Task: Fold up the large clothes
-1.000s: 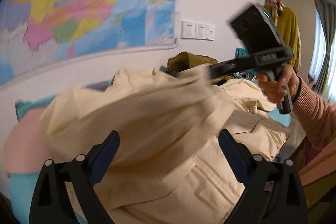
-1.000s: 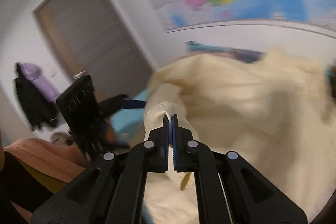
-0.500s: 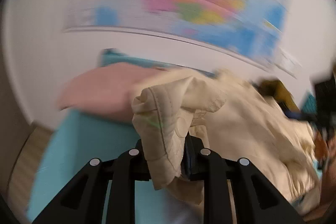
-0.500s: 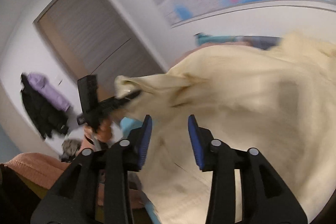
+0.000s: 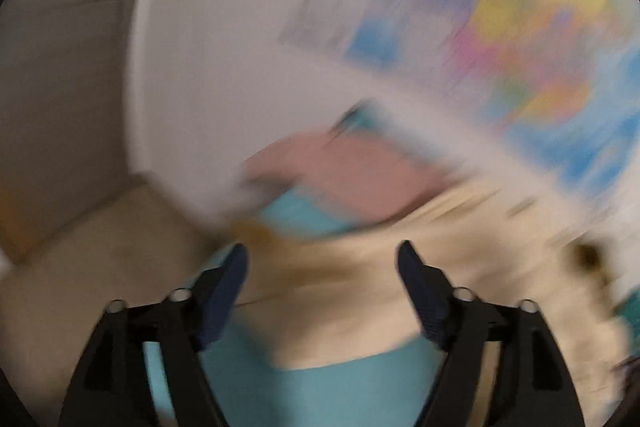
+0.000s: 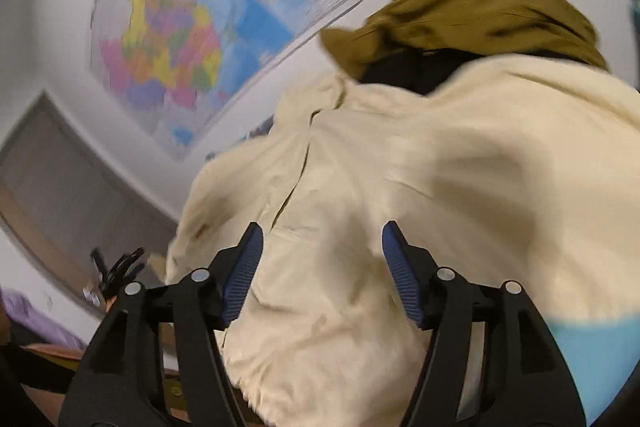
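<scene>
Wall map [image 6: 168, 39] behind turquoise bed surface [image 5: 360, 387]: crumpled cream cotton jacket [image 6: 400, 187] lies directly ahead of right gripper [image 6: 322, 275], nearer than left gripper [image 5: 322, 291]; both spread apart, empty.

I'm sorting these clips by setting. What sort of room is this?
Probably a bedroom at home: a cream jacket lies on a teal-covered surface, a coloured wall map hangs behind, and a door stands at left.
</scene>
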### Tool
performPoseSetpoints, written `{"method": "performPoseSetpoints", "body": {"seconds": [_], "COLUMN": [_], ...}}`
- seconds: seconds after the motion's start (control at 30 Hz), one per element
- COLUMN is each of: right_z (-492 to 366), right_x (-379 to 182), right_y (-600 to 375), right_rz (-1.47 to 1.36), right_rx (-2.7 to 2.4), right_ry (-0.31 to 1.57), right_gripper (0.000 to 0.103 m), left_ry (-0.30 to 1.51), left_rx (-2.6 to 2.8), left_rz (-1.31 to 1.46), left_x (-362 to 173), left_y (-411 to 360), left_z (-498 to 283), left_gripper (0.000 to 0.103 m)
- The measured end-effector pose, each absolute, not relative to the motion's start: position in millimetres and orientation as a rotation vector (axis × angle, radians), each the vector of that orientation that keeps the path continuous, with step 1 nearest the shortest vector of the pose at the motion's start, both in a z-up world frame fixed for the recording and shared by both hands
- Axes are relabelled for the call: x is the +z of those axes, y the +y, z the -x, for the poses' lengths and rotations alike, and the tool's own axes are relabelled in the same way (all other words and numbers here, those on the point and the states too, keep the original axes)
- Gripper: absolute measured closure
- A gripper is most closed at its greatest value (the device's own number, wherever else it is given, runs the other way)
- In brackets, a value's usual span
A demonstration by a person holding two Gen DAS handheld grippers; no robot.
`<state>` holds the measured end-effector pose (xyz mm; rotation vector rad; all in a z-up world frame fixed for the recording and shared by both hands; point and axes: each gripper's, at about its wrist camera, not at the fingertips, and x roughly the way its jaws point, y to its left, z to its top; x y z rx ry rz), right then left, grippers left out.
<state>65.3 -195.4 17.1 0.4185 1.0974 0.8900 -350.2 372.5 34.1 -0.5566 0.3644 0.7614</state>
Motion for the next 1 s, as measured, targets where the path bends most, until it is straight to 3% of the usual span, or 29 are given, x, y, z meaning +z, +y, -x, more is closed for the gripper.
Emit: {"method": "performPoseSetpoints", "body": {"seconds": [0.1, 0.33, 0.4, 0.87, 1.0], "right_z": [-53, -35, -31, -48, -62], "right_x": [14, -5, -9, -25, -23], "right_y": [-221, -298, -315, -406, -417], "right_rz": [-0.465, -0.622, -0.656, -0.793, -0.705], "right_rx": [0.8, 0.591, 0.517, 0.175, 0.033], "right_ry": [1.084, 1.08, 1.07, 0.945, 0.953], "right_gripper": [0.032, 0.029, 0.022, 0.022, 0.018], "left_ry": [0.284, 0.307, 0.322, 0.539, 0.573], "left_rx": [0.634, 0.361, 0.281, -0.029, -0.075], "left_rz": [0.475, 0.268, 0.248, 0.242, 0.173], "left_x": [56, 68, 64, 23, 21], "left_y": [345, 275, 260, 187, 156], "left_z": [344, 293, 269, 135, 115], "left_gripper": [0.02, 0.018, 0.018, 0.017, 0.017]}}
